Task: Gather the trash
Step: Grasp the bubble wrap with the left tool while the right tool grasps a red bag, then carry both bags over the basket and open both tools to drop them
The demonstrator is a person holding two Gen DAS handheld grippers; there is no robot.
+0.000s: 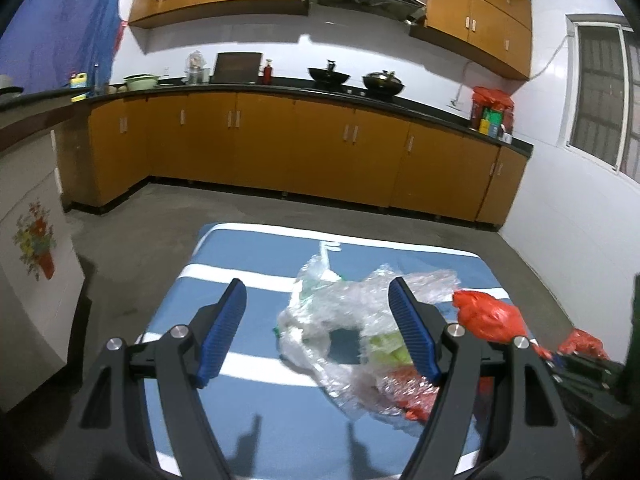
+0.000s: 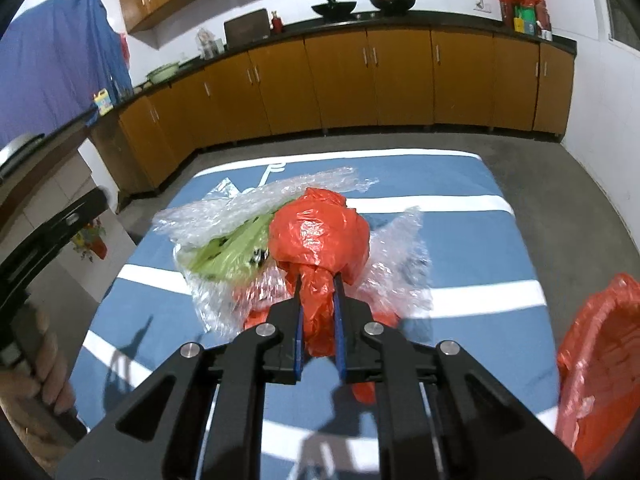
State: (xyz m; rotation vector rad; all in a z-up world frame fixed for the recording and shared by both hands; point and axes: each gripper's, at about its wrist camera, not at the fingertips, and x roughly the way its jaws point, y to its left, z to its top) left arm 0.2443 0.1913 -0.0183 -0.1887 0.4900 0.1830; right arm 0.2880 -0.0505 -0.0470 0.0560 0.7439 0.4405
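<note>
Broadly, a blue table (image 2: 460, 264) with white stripes fills the middle of both views. At centre frame lies crinkled clear plastic wrap (image 1: 344, 320), heaped and glossy, with green packaging (image 2: 232, 252) inside it. A red-lined bin (image 2: 596, 364) sits at the lower right edge. The right gripper (image 2: 318, 308) reaches level from the bottom, its jaws pinched narrow on the twisted neck of a bulbous red plastic bag (image 2: 320, 232). The left gripper (image 1: 318, 330) hovers low, its blue ribbed pads (image 1: 224, 332) spread wide, holding nothing.
</note>
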